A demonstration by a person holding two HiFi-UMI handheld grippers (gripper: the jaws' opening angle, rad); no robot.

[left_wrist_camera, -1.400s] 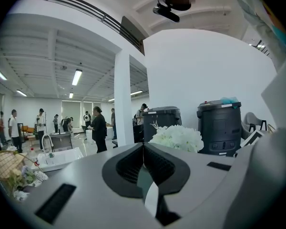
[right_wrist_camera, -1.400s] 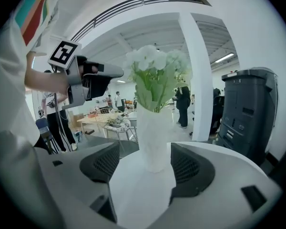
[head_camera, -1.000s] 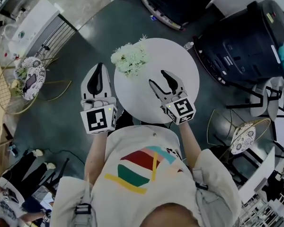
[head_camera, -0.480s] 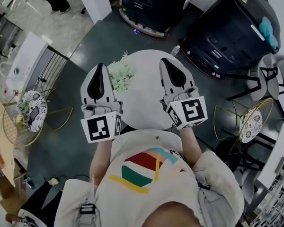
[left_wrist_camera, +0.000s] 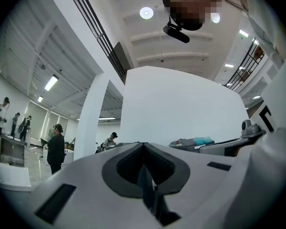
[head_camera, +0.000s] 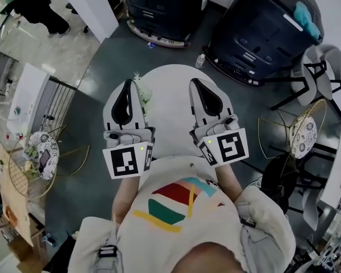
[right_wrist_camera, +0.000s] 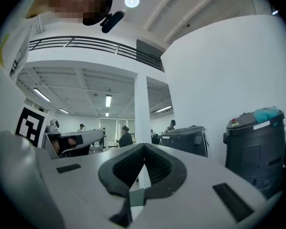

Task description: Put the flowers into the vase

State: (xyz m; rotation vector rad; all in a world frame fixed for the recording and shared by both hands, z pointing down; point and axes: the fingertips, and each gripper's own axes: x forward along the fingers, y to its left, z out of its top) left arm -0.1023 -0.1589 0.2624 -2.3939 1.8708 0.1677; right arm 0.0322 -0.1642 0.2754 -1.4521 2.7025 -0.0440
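A bunch of white and green flowers (head_camera: 144, 97) stands at the left side of the round white table (head_camera: 168, 118), mostly hidden behind my left gripper (head_camera: 128, 82). I cannot make out a vase. Both grippers are held up side by side above the table and point level. In the left gripper view the jaws (left_wrist_camera: 143, 145) meet at the tips with nothing between them. My right gripper (head_camera: 193, 82) is also shut and empty, its tips together in the right gripper view (right_wrist_camera: 144, 146). Both gripper views look out into the room, not at the table.
Large dark machines (head_camera: 267, 27) stand beyond the table, with a water bottle (head_camera: 200, 60) on the floor. A wire-frame chair (head_camera: 298, 135) is at the right and another chair (head_camera: 38, 155) at the left. People (head_camera: 34, 4) stand at the far left.
Both grippers have risen from the table and tipped up to level. The right jaws went from open to shut. The left gripper now covers most of the flowers.
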